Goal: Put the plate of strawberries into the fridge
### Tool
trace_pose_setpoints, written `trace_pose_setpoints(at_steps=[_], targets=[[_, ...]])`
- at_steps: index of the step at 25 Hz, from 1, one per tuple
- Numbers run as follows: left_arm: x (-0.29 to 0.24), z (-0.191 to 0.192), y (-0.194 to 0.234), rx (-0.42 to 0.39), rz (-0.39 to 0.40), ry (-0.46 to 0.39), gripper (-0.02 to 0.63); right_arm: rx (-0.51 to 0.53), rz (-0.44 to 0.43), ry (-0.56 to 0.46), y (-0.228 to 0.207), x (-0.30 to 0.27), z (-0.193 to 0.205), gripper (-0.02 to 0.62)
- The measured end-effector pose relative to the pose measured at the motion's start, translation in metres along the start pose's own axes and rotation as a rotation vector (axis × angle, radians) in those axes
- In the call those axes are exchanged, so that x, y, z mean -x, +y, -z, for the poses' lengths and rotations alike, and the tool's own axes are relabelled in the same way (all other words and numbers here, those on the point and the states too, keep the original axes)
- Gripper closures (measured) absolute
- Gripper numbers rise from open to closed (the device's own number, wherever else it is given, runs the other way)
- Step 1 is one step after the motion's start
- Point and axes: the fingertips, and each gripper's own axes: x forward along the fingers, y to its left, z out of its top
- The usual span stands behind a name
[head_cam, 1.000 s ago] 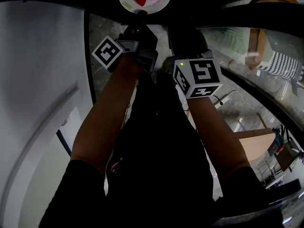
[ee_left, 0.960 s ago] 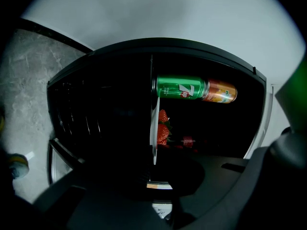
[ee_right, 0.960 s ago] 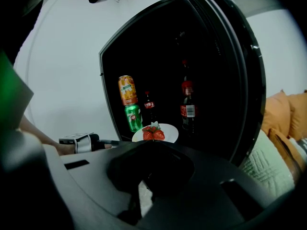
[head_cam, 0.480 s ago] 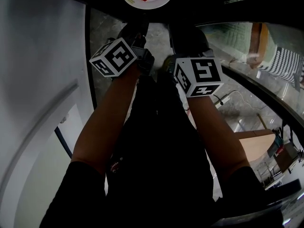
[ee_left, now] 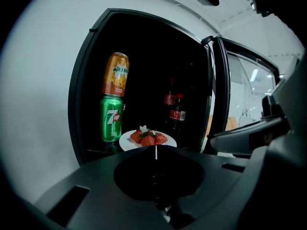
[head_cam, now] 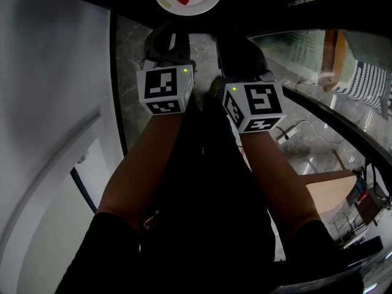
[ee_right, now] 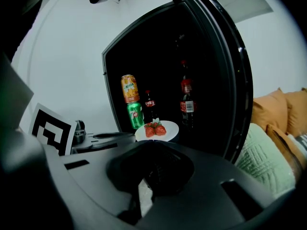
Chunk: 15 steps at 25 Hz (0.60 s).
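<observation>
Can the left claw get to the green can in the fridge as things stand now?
Probably yes: the fridge door stands open and the green can is left of the plate, not hidden by it. The left claw is shut and must open first.

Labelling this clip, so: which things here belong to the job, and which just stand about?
Job: plate of strawberries, fridge, left gripper, right gripper.
Standing about: 7up can, orange Mirinda can on it, cola bottles, cushions.
</observation>
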Motion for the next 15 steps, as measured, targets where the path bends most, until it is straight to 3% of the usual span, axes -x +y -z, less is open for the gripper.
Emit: trace_pose_setpoints(at_steps=[15], targets=[[-0.021,0.016,0.005,-0.032,-0.014,0.074,0.595,-0.008,0.002,0.008,-0.007,-0.004,0.004,0.591]])
